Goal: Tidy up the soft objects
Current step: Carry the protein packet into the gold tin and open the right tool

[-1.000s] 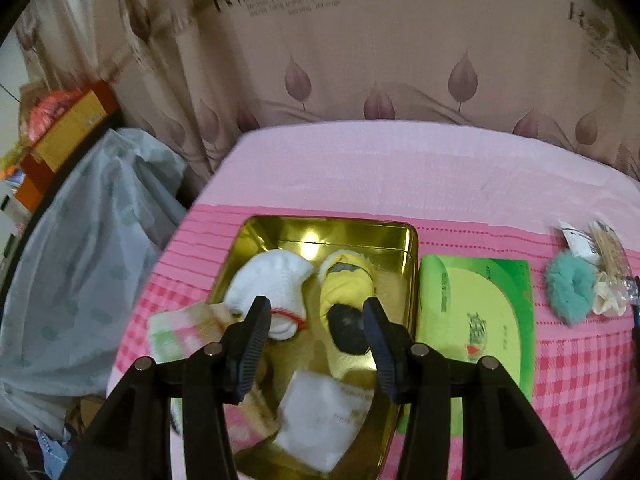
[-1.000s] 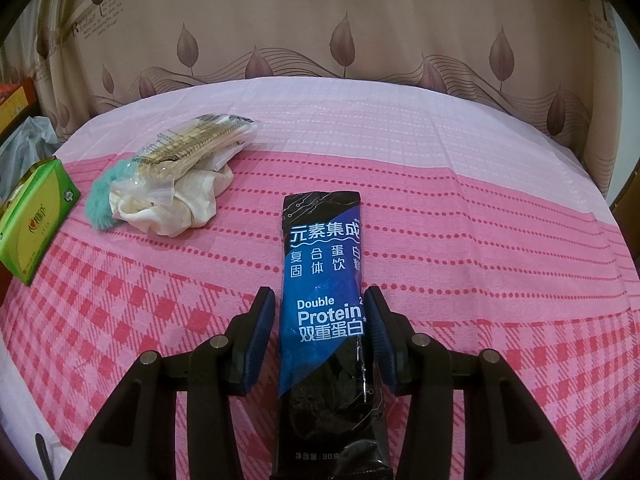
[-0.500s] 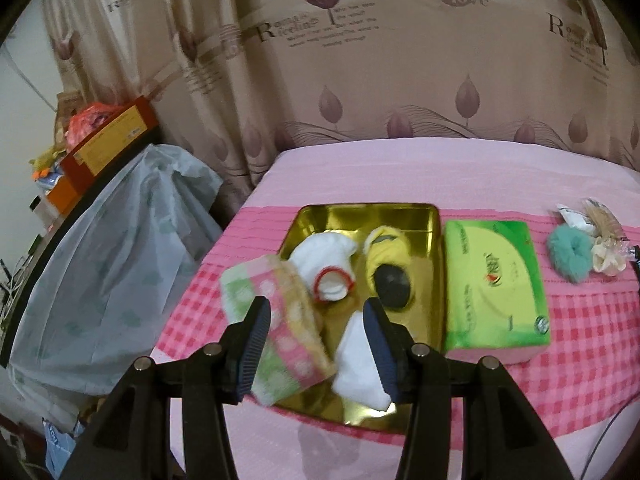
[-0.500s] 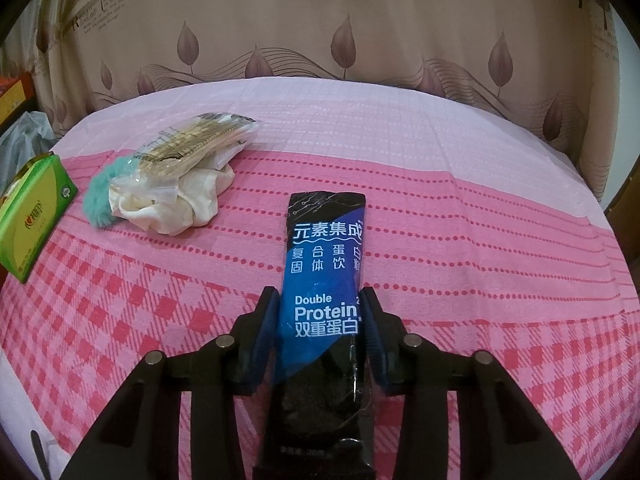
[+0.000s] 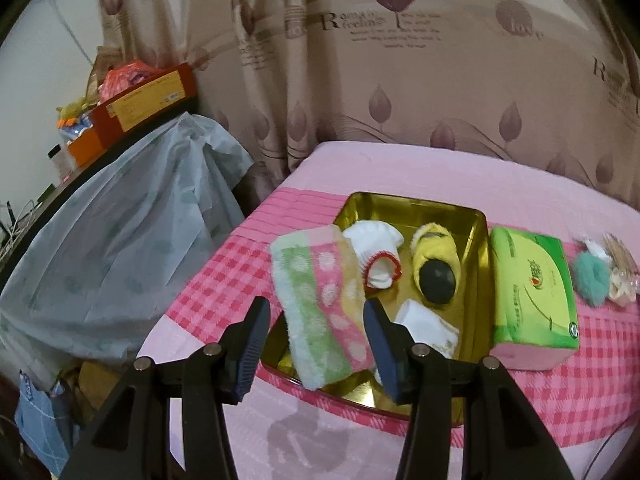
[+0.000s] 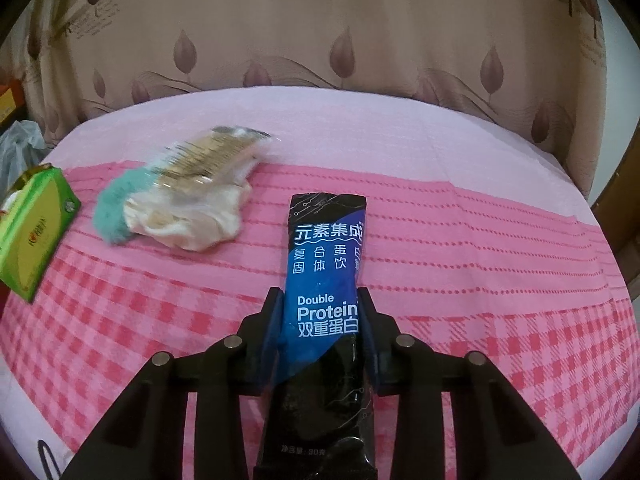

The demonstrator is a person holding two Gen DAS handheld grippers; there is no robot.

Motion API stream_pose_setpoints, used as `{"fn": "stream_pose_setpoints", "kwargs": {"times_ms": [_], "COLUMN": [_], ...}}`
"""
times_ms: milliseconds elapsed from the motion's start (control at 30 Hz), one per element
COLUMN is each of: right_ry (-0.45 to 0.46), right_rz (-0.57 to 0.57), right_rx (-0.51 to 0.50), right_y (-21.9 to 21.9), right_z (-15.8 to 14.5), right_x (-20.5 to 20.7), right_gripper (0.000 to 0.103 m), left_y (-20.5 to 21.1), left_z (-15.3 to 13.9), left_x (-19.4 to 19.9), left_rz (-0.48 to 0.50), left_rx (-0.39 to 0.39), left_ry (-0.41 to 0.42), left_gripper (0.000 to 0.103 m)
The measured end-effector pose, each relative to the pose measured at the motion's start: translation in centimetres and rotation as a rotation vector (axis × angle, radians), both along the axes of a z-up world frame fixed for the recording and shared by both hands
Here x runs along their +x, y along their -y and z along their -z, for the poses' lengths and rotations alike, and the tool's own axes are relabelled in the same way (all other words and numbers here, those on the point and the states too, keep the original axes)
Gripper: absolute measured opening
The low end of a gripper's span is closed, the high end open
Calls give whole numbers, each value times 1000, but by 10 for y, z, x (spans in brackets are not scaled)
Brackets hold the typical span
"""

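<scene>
The right gripper (image 6: 320,312) had just closed its fingers onto the protein sachet (image 6: 326,276) lying on the counter at 3 o'clock from the scrunchie (image 6: 110,216), ready for lifting, while the left gripper (image 5: 316,328) hung spread above the tin (image 5: 478,280)

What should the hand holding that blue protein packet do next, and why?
Probably lift the protein packet clear of the pink cloth. The right gripper has just been closing, its pads now press the packet's sides, and the gold tin sits further left.
</scene>
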State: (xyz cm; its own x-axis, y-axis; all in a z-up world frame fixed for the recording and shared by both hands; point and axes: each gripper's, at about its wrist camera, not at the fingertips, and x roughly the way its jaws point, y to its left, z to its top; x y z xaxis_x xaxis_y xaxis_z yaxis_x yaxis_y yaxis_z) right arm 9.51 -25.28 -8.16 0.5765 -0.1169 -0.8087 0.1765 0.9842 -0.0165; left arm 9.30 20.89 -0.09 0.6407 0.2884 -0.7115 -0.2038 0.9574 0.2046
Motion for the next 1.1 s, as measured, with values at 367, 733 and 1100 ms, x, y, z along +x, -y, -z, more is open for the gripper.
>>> {"fn": "stream_pose_setpoints", "kwargs": {"times_ms": [367,733,1100], "right_ry": [76,140,139], "right_rz": [-128,-355,-582], "right_rx": [26,54,99], "right_y": [-58,-162,-278], "right_z": [-49,-96,-110], "right_x": [15,24,33], "right_gripper": [32,32,32], "left_y": [-18,-48,-85], "left_z": [2,-5,-7], "left_x": [-3,-17,-32], "left_rz": [-81,-215,-358], "left_rx": [-43,-61,-117], "left_ry": [17,60,72], "left_gripper": [51,51,52]}}
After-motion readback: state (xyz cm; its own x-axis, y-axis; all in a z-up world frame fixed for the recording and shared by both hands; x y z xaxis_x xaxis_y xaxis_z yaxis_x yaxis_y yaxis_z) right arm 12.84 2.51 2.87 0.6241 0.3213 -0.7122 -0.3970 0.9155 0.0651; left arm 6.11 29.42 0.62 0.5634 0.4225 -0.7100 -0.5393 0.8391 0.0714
